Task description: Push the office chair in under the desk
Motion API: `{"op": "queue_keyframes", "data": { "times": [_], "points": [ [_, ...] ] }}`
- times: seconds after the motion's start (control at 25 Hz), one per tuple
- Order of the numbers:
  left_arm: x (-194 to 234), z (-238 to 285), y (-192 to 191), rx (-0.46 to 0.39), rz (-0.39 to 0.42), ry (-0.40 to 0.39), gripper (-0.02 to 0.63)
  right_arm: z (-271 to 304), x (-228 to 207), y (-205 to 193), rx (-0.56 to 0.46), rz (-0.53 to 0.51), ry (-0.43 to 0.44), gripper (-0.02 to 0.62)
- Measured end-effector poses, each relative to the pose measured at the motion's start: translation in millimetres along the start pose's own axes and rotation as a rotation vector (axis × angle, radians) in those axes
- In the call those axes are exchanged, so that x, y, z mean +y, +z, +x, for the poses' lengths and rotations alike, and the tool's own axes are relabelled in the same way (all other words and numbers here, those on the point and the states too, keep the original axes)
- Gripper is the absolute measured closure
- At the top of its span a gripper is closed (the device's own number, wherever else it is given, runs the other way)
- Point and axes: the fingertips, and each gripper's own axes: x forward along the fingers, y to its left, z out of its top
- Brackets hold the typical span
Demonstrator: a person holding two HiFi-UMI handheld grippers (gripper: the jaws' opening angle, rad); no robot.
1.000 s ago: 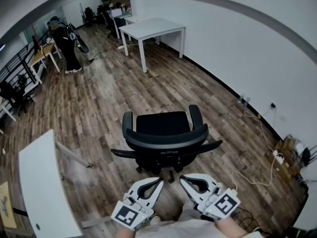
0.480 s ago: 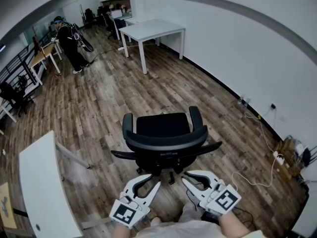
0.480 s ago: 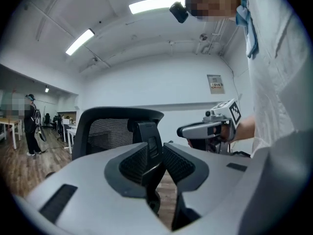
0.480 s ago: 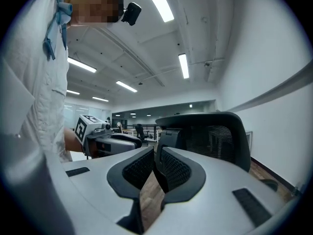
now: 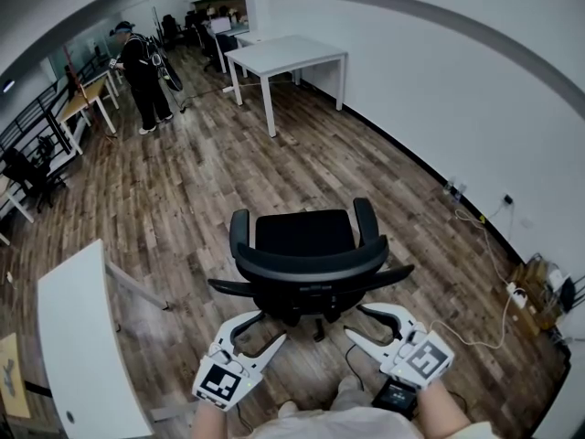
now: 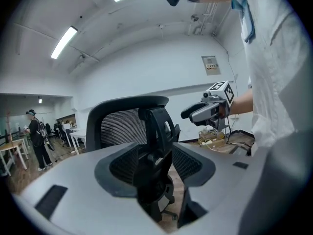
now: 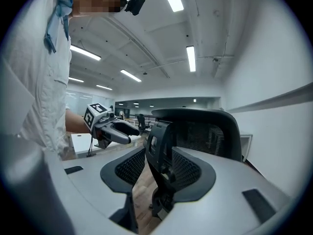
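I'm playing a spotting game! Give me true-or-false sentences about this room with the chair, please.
1. The office chair is black. True.
2. The chair sits tucked under the white desk. False: it stands on open wooden floor, the desk far beyond it.
3. Both grippers clamp the chair. False: the left gripper and right gripper are open behind it, jaws just opened, pinching nothing.
4. A person in dark clothes stands far off. True.

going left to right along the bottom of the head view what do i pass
white desk → left gripper → right gripper → white power strip by the wall. Both grippers' jaws have just been opening, with nothing held between them. The office chair overlaps both grippers, so it is left out.
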Motion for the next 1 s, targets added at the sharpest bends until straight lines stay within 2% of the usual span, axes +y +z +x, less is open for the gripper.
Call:
{"op": "queue_keyframes", "data": {
  "times": [0.12,0.24,0.52,0.76,1.0],
  "points": [
    [7.6,1.0,-6.8,0.061,0.058,-0.002,0.383,-5.6,-8.0,-13.2,0.089,-0.042,0.008,0.401],
    [15.8,1.5,-17.9,0.149,0.153,-0.015,0.36,-10.8,-16.0,-31.5,0.194,-0.106,0.034,0.379],
    [32.3,1.2,-47.3,0.329,0.316,-0.103,0.342,-20.5,-43.0,-64.9,0.445,-0.263,0.077,0.361],
    [56.7,1.3,-62.3,0.496,0.412,-0.141,0.342,-25.8,-68.5,-79.8,0.641,-0.375,0.13,0.354],
    [73.7,0.0,-74.2,0.626,0.458,-0.169,0.342,-24.4,-85.6,-86.9,0.749,-0.442,0.171,0.353]
  ]
}}
